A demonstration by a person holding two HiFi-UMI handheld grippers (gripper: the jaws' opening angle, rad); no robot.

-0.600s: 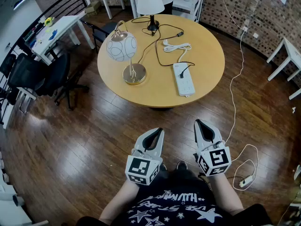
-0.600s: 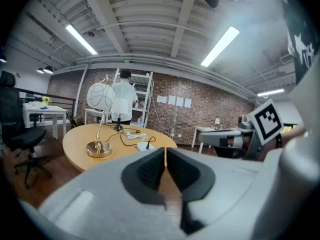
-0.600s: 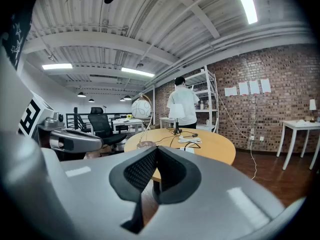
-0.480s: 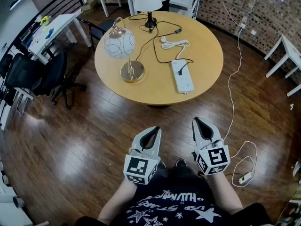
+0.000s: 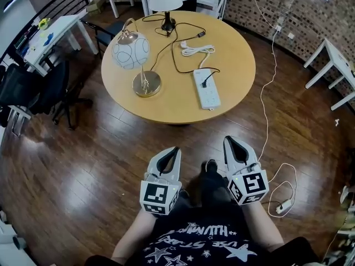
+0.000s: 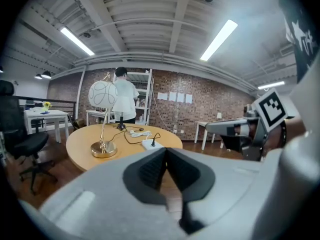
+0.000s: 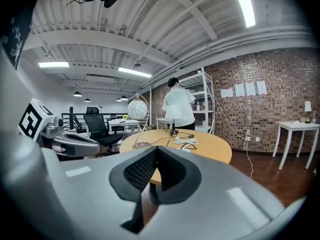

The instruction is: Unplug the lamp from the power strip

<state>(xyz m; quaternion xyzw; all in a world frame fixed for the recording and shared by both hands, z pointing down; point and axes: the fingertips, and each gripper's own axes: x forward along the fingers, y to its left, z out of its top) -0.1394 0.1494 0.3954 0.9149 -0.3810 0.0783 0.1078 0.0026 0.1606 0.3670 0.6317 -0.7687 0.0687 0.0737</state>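
Open floor (image 5: 100,148) fronts the table (image 5: 236,87); the power strip (image 5: 206,90) lies well beyond left gripper (image 5: 172,150) and right gripper (image 5: 232,141), all fingers clenched, empty.

Looks like a loft-style office or studio space to me. An exposed brick wall (image 5: 288,10) runs ahead and off to the right of the right claw (image 5: 232,143), there's a dark wood plank floor (image 5: 83,165) under both claws, and a ribbed industrial ceiling (image 6: 140,14) with tube lights (image 6: 220,39) overhead. Out to the left of the left claw (image 5: 173,150) are white desks (image 5: 55,29) and black office chairs (image 5: 33,87). A round meeting table (image 5: 233,87) sits straight ahead, with metal shelving (image 7: 204,91) behind it.
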